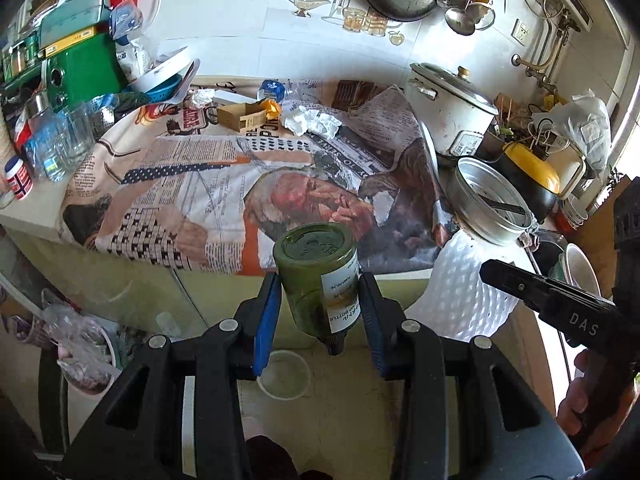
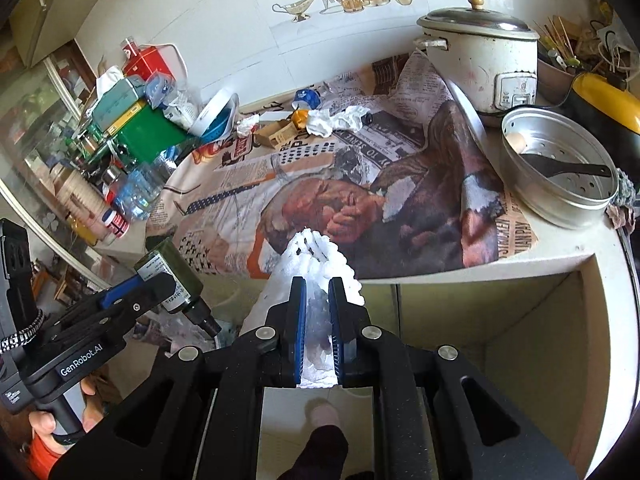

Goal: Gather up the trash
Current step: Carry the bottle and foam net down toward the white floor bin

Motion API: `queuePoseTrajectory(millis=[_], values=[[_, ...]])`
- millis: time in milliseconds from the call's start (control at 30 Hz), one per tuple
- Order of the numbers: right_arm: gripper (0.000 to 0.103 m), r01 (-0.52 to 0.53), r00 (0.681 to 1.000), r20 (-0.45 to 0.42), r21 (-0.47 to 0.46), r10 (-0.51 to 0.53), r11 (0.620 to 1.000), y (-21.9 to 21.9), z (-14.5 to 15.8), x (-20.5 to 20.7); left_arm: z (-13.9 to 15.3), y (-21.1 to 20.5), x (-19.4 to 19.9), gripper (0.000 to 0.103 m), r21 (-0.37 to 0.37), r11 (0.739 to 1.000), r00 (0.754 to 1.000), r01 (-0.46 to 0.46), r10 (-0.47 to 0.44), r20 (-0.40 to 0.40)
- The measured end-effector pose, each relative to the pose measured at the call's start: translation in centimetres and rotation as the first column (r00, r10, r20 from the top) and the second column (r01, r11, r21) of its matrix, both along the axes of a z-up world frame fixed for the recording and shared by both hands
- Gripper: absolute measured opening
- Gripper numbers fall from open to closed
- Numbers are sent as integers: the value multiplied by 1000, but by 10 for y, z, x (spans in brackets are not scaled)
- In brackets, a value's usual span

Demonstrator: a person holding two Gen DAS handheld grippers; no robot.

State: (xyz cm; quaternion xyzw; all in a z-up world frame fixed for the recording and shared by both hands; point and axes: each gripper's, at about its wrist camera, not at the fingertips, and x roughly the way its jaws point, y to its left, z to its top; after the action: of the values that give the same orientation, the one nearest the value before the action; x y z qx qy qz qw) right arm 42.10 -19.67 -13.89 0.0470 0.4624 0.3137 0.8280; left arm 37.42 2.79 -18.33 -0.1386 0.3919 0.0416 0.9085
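Note:
My left gripper (image 1: 320, 286) is shut on a dark green bottle (image 1: 316, 272) with a white label, held base up and black cap down in front of the counter edge. In the right wrist view the same bottle (image 2: 172, 276) sits in the left gripper (image 2: 136, 292) at the lower left. My right gripper (image 2: 318, 286) is shut on a white foam net sleeve (image 2: 316, 256); the sleeve (image 1: 468, 292) also shows at the right in the left wrist view. On the newspaper-print cloth (image 1: 192, 184) lie crumpled tissue (image 1: 312, 120), a small cardboard box (image 1: 242, 116) and a crushed plastic bottle (image 1: 274, 90).
A white rice cooker (image 1: 448, 108) and a metal steamer pan (image 1: 490, 204) stand at the right of the counter. Green boxes (image 1: 80, 68) and clear plastic bottles (image 1: 52, 148) crowd the left. Below, a bag-lined bin (image 1: 84, 356) and a round clear tub (image 1: 284, 376) sit on the floor.

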Motion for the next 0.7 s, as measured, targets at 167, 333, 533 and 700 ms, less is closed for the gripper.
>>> queuePoseTrajectory(millis=[167, 333, 533, 700], values=[[10, -20, 999, -34, -17, 19, 1000, -4, -24, -8, -28, -4, -7, 39, 2, 1000, 998, -4, 4, -66], [10, -19, 996, -90, -20, 17, 1000, -2, -62, -9, -74, 0, 0, 39, -10, 1000, 991, 6, -7, -137], [10, 19, 987, -159, -41, -25, 999, 13, -134, -3, -151, 9, 20, 39, -23, 998, 979, 59, -62, -195], [10, 68, 976, -202, -73, -81, 995, 27, -212, -2, -242, 19, 36, 39, -47, 992, 960, 117, -125, -250]])
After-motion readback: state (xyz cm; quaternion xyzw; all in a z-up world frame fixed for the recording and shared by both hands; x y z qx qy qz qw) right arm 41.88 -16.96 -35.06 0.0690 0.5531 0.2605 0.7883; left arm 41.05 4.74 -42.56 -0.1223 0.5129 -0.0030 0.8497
